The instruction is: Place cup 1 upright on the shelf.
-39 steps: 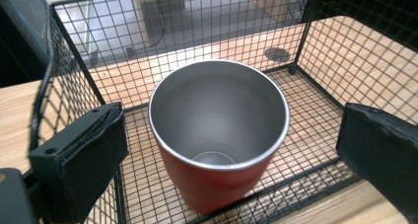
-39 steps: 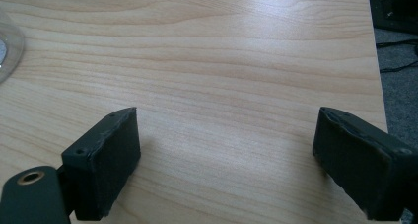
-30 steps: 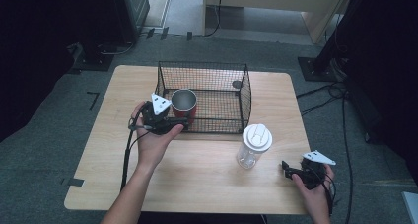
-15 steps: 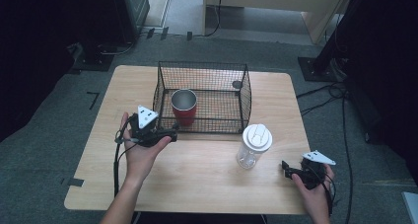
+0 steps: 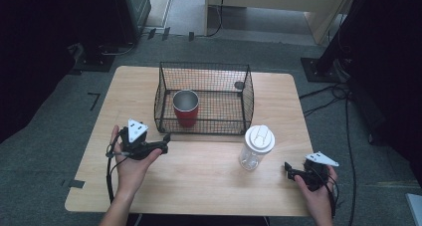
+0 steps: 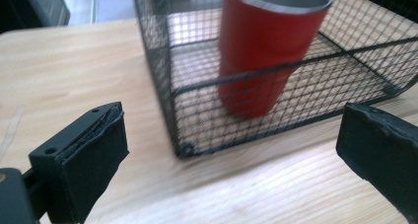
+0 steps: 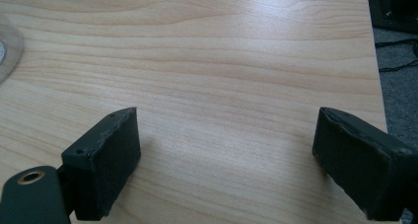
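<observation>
At the left of the worktop, in the high view, we see the left hand-held gripper held in a hand that comes in from the bottom edge. It lies low over the wood with its jaws pointing right, toward the near left corner of the wire basket, close to it but not touching. A grey three-cornered plate sits on top of it and a cable trails down along the forearm. In the left gripper view its two black jaws stand wide apart with nothing between them; we look past them at the basket's corner and, through the mesh, at the red cup.

The red cup stands upright inside the basket, in its left half, near the front wall. Its inside is bare metal and its rim is silver. The basket sits at the middle of the worktop, toward the far edge, and a small dark round thing hangs at its far right corner.

Further right, just outside the basket's near right corner, a clear plastic bottle with a white lid stands upright on the wood.

At the far right, near the front corner, the right hand-held gripper rests in the other hand, jaws pointing left toward the bottle and well apart from it. In the right gripper view its jaws are parted and empty, with bare wood between them.
</observation>
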`<state>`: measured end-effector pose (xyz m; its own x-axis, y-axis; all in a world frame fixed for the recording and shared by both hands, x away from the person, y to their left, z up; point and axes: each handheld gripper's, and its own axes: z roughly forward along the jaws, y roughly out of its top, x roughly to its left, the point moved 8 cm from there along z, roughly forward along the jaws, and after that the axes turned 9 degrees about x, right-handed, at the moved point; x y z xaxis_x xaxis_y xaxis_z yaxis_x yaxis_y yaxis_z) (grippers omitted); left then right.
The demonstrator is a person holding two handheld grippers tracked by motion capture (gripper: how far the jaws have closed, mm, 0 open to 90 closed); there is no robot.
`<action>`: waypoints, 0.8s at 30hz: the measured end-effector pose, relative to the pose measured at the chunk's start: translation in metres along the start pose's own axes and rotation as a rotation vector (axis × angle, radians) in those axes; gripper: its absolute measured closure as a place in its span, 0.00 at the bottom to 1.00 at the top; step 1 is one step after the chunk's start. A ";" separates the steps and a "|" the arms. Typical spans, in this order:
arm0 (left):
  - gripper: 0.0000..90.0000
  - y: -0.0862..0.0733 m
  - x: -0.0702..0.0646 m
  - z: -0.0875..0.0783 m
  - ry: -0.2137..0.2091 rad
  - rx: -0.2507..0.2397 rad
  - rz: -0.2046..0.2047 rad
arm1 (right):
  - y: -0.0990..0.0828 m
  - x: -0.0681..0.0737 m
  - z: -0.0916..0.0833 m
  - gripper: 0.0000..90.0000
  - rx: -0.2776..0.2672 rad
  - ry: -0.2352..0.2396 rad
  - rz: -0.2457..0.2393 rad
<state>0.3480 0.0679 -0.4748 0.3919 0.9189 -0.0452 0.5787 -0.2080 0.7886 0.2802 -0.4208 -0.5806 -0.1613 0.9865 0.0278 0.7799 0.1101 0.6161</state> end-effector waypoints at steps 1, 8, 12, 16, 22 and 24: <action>0.00 -0.004 0.004 0.000 0.003 0.003 -0.008 | 0.000 0.000 0.000 0.12 0.000 0.000 0.000; 0.00 -0.029 0.025 0.001 0.044 0.032 -0.025 | 0.000 0.000 0.000 0.12 0.000 -0.001 0.001; 0.00 -0.045 0.035 0.001 0.056 0.055 -0.037 | 0.000 0.000 0.000 0.12 0.000 -0.001 0.001; 0.00 -0.058 0.045 0.001 0.062 0.072 -0.056 | 0.000 0.000 0.000 0.12 0.000 -0.003 0.004; 0.00 -0.076 0.060 -0.001 0.077 0.101 -0.078 | -0.002 0.000 -0.001 0.10 0.001 -0.002 0.005; 0.00 -0.080 0.065 -0.002 0.096 0.115 -0.060 | -0.002 -0.001 -0.002 0.10 0.001 -0.003 0.010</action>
<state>0.3252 0.1448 -0.5394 0.2877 0.9573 -0.0270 0.6794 -0.1842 0.7102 0.2778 -0.4224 -0.5808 -0.1518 0.9879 0.0314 0.7821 0.1006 0.6149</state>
